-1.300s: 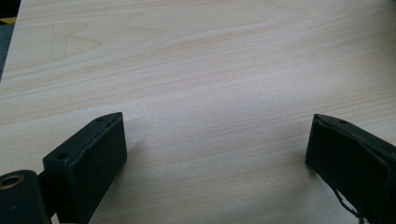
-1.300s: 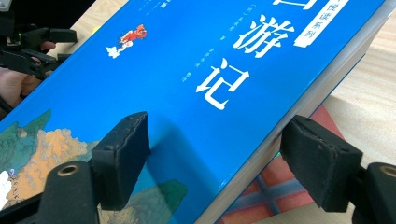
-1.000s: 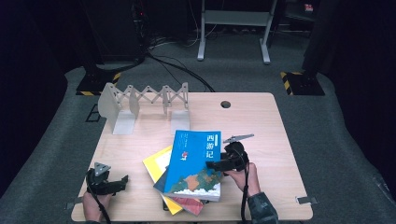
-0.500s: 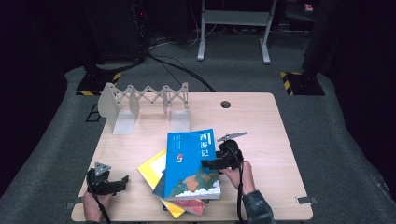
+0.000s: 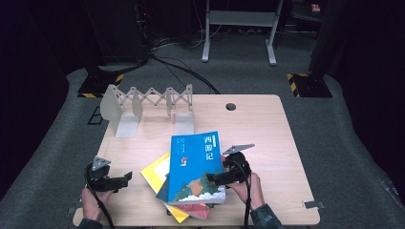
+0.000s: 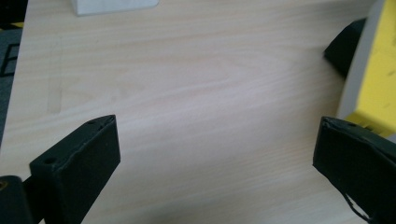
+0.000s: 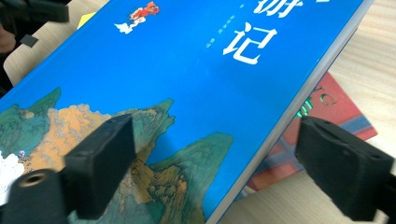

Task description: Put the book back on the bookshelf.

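A blue book (image 5: 193,164) (image 7: 196,70) with white characters lies on top of a yellow book (image 5: 154,171) (image 6: 376,79) and a red book (image 5: 203,210) (image 7: 327,112) at the table's front middle. My right gripper (image 5: 215,179) (image 7: 219,128) reaches in from the right. Its jaws have just been opening and now stand wide. The blue book's right edge lies between them: one jaw over the cover, the other out over the red book, neither pressing. My left gripper (image 5: 122,180) (image 6: 217,126) hovers over bare wood left of the pile. Its jaws have also just been opening, with nothing between them.
A white folding book rack (image 5: 148,102) stands at the back left of the wooden table (image 5: 267,138). A round cable hole (image 5: 231,106) sits near the far edge. Cables and dark stand bases lie on the floor beyond.
The blue book has shifted a little to the left and come to rest squarer on the pile. The right jaws stand wider than before. The left gripper has barely moved.
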`<move>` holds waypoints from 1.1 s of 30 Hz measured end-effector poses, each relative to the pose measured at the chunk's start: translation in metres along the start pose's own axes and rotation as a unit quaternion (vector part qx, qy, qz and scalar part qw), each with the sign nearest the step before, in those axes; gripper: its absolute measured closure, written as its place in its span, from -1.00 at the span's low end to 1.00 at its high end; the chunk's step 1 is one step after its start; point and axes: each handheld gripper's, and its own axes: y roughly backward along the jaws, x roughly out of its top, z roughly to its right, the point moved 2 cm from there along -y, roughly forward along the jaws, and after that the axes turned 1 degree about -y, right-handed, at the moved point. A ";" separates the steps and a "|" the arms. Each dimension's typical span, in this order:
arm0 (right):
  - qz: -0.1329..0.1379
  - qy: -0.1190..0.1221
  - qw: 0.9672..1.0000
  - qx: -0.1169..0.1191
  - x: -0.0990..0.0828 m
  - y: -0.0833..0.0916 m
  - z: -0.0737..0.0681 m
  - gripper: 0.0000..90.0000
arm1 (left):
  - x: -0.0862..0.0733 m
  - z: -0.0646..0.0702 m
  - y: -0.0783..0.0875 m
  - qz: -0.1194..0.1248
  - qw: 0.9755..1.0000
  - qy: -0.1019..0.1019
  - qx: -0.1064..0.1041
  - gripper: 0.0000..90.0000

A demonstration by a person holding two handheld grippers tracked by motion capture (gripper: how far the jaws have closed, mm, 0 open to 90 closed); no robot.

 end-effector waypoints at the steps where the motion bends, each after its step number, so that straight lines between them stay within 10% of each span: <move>1: 0.000 0.000 1.000 -0.004 -0.001 -0.001 0.000 -0.86 | 0.005 0.003 0.000 0.001 1.000 -0.003 -0.006 -1.00; 19: 0.000 0.003 1.000 0.011 0.000 -0.007 -0.005 -0.89 | 0.067 0.059 -0.027 -0.021 0.990 -0.013 -0.141 -1.00; 33: -0.003 0.009 1.000 0.006 0.001 -0.007 -0.005 -0.88 | 0.092 0.086 -0.055 -0.040 0.980 -0.020 -0.192 -1.00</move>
